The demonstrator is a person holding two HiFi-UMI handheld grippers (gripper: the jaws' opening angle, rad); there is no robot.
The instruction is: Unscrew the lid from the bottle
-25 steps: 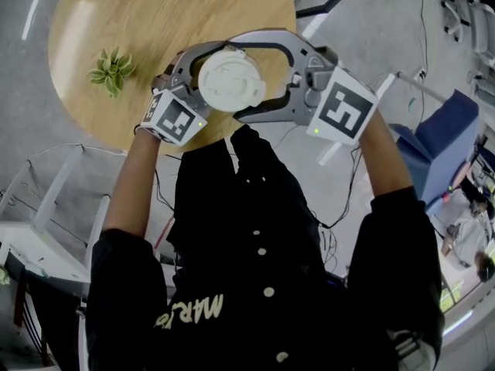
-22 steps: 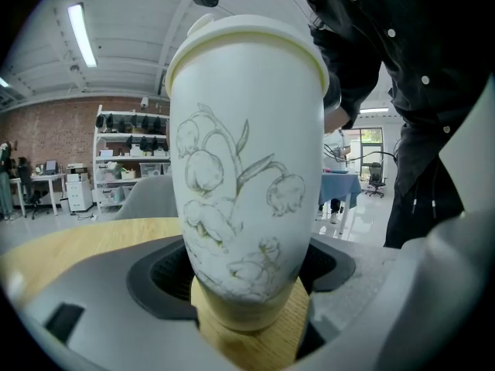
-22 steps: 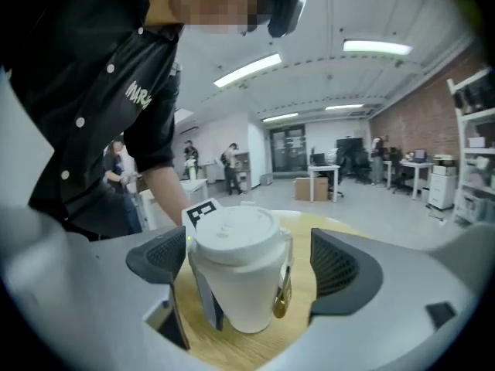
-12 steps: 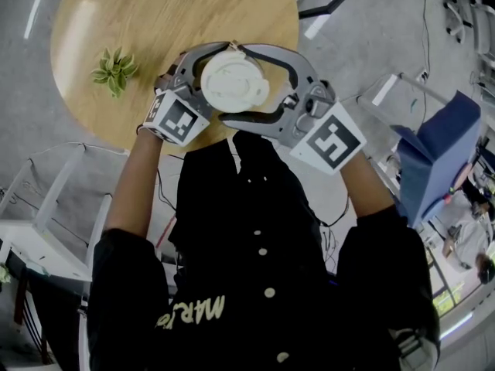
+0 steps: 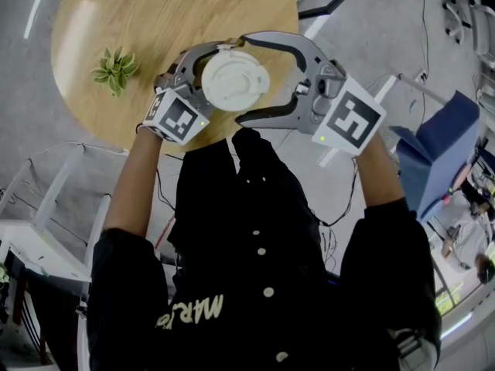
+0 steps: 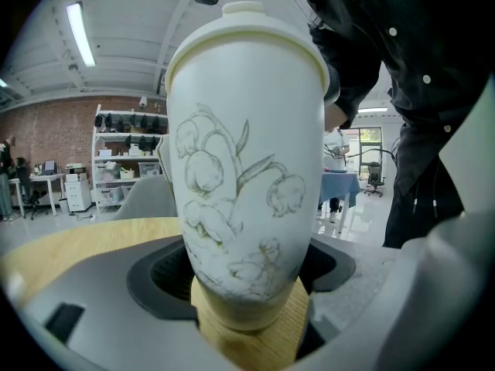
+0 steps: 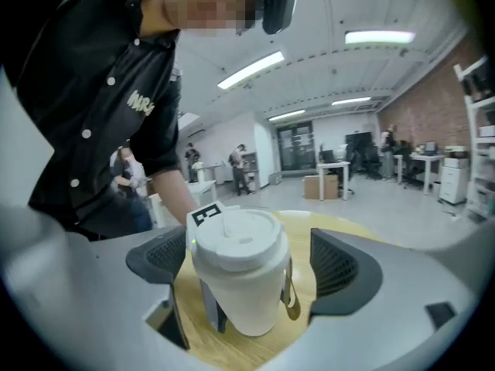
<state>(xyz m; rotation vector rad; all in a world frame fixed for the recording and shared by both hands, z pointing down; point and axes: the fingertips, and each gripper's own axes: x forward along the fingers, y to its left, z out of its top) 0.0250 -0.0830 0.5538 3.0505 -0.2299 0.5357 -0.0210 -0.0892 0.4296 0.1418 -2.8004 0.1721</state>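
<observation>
A white bottle with a drawn flower pattern stands on the round wooden table. Its white lid faces up at me. My left gripper is shut on the bottle's lower body, coming in from the left. My right gripper reaches in from the right at lid height. Its jaws are opening and stand wide on either side of the lid, with gaps between the pads and the lid. In the head view, the right gripper arches around the lid.
A small green plant sits on the table to the left of the bottle. A blue chair stands on the floor at right. A white frame and loose cables lie at lower left, off the table.
The right gripper has swung back up and to the right around the lid, and its jaws have spread wider. The left gripper and the bottle have stayed put.
</observation>
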